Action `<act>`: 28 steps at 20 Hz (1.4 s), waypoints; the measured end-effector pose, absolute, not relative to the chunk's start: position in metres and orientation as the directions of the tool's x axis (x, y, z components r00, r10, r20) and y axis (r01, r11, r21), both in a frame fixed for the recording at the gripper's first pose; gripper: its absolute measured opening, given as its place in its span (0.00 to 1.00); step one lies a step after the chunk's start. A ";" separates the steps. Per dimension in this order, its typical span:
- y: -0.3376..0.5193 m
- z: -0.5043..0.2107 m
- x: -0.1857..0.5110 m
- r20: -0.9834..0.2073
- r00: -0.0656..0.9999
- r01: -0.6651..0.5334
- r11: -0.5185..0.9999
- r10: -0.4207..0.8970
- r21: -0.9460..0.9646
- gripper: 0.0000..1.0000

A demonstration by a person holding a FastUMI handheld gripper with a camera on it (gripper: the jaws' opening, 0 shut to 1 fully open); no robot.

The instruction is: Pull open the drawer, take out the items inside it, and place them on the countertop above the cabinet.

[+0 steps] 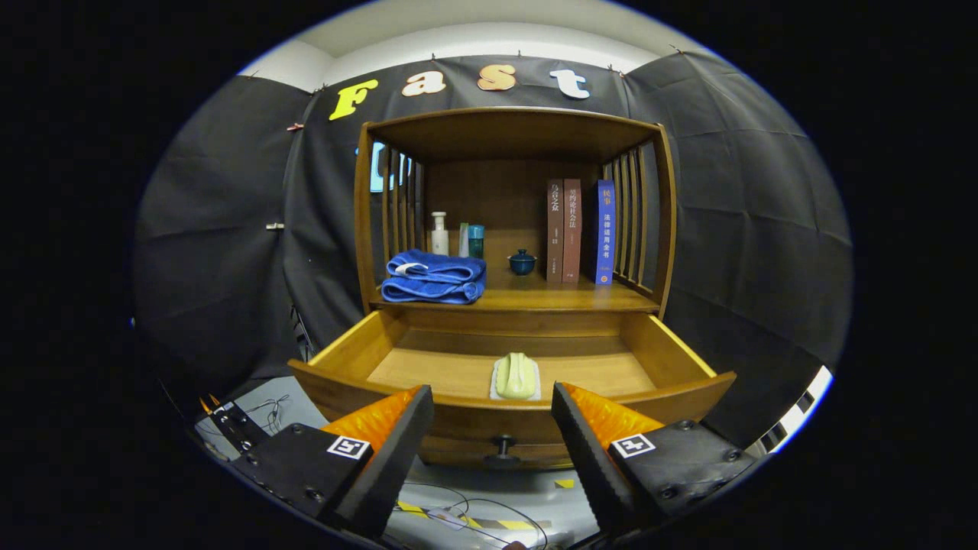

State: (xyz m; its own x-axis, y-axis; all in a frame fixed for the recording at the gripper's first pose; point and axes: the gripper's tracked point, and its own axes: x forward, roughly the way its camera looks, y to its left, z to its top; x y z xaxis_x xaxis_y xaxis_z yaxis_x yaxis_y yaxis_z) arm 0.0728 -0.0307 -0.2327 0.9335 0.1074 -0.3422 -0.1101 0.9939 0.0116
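Beyond your fingers, at the left of the countertop (pixel 527 299), lies a folded blue towel (pixel 434 276), with a white pump bottle (pixel 439 234) and a teal cup (pixel 476 241) behind it; that shelf is where the goods must end up. Your gripper (pixel 493 428) is spread wide and holds nothing, level with the drawer knob (pixel 503 446). The drawer (pixel 458 412) stands pulled open, and the pale green item (pixel 516 375) lies on a white mat against its front wall, just ahead of your fingers. I judge the taking-out step is in hand: lift over the front, dip in, and close on it. Rightward stand a small blue lidded pot (pixel 523 262) and upright books (pixel 578 231); set it clear of these.
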 end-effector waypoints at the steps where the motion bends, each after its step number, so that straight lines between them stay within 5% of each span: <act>1: -0.037 -0.225 0.083 -0.366 0.927 -0.086 0.996 0.082 0.004 0.99; 13: -0.050 -0.303 0.221 -0.758 0.652 -0.028 1.000 0.023 0.007 0.95; 21: -0.043 -0.367 0.239 -0.872 0.489 -0.010 1.000 0.018 0.015 0.95; 27: -0.041 -0.391 0.246 -0.904 0.426 -0.026 0.999 0.031 0.023 0.81; 28: -0.040 -0.392 0.247 -0.906 0.423 -0.028 1.000 0.024 0.014 0.72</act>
